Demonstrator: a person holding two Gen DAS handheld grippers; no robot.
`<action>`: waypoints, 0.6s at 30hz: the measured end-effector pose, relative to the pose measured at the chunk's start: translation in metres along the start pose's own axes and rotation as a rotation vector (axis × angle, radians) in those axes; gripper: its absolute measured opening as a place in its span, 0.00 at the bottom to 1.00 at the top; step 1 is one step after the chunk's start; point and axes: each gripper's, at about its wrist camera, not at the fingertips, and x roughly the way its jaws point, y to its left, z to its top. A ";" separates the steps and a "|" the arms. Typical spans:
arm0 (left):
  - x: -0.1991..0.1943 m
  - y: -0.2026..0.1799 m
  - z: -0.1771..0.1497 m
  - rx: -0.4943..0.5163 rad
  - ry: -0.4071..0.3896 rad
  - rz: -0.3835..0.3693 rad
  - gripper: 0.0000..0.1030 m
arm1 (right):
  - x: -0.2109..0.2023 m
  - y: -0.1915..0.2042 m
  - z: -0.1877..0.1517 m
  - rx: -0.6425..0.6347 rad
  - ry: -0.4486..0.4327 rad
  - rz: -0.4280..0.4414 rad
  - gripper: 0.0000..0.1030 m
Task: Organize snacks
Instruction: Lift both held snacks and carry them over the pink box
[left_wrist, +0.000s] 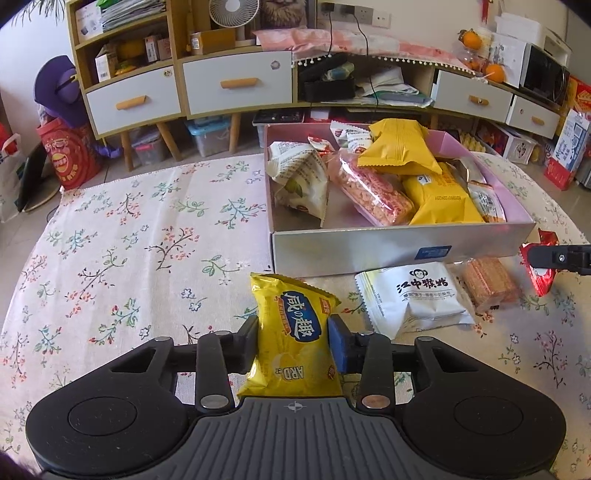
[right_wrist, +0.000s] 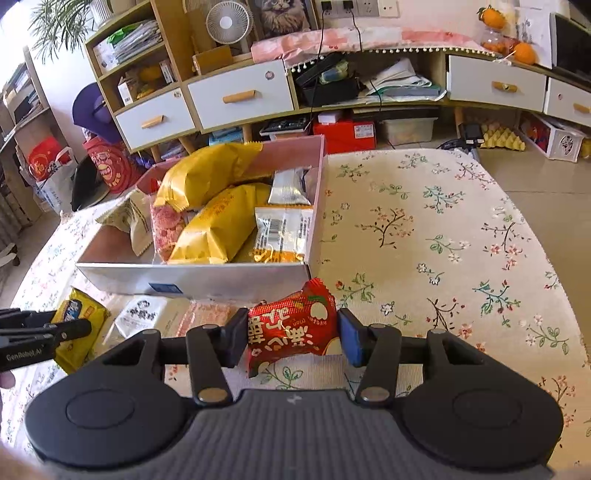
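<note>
A: Two claws each held a snack. The left claw (left_wrist: 293, 339) gripped a yellow packet (left_wrist: 293, 336) across its width; the right claw (right_wrist: 291, 334) pinched a red packet (right_wrist: 291, 328). Both sat low over the table (left_wrist: 129, 221).

B: Where did the box (left_wrist: 369, 247) lie?

A: Ahead of both claws, just beyond the packets, its long side facing them. The left claw looked nearer its open corner.

B: Anything unclear?

A: Whether either packet touched the table; a white packet (left_wrist: 413, 295) and wafers (left_wrist: 487, 284) remained outside.

A floral tablecloth (left_wrist: 147, 229) fills the frame's centre. Along the top stands a wooden cabinet with white drawers (left_wrist: 236, 86), a white desk fan (left_wrist: 233, 11) above, oranges (left_wrist: 495, 72) upper right.
</note>
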 end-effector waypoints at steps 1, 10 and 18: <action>-0.002 -0.001 0.001 -0.001 -0.003 -0.003 0.32 | -0.001 0.000 0.001 0.007 -0.004 -0.001 0.46; -0.008 0.000 0.004 -0.007 -0.016 -0.024 0.23 | -0.006 0.005 0.011 0.036 -0.021 -0.006 0.46; 0.005 0.000 0.004 0.009 0.032 -0.026 0.44 | -0.002 0.007 0.010 0.049 0.005 -0.016 0.46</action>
